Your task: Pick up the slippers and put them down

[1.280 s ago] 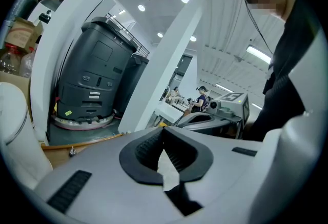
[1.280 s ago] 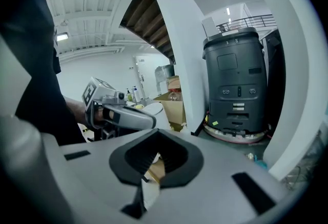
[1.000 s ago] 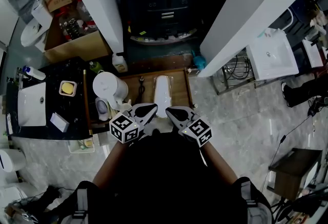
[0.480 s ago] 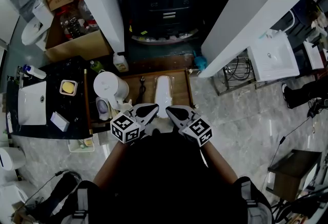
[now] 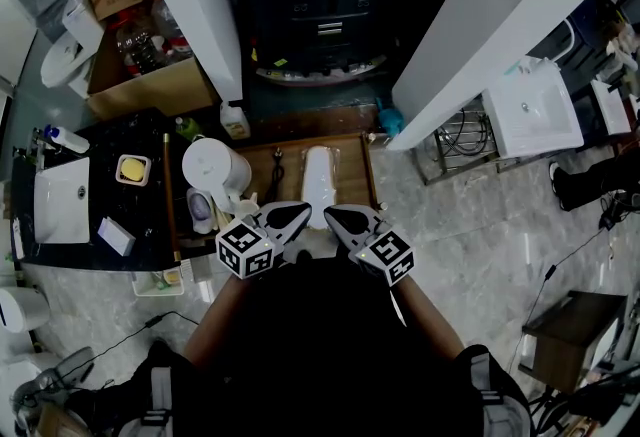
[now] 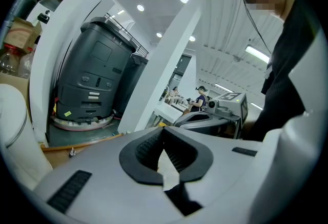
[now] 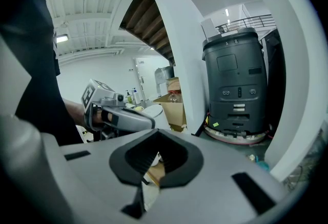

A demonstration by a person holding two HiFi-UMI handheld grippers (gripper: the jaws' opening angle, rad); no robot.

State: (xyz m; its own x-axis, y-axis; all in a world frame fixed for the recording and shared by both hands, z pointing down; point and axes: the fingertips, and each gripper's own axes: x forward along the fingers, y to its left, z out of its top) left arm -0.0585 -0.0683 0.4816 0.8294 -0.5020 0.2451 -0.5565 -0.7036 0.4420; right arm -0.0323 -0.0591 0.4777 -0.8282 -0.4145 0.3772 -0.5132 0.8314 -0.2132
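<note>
Hovering, jaws shut and empty, left gripper [image 5: 300, 210] and right gripper [image 5: 328, 214] face a probable white slipper [image 5: 318, 180]: likely light, floppy; pinch its rim.

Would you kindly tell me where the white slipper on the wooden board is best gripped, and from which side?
Probably its near end, approached from the person's side: the white slipper lies lengthwise on the wooden board, pointing away, that end nearest the shut right gripper. Details are unclear.
</note>
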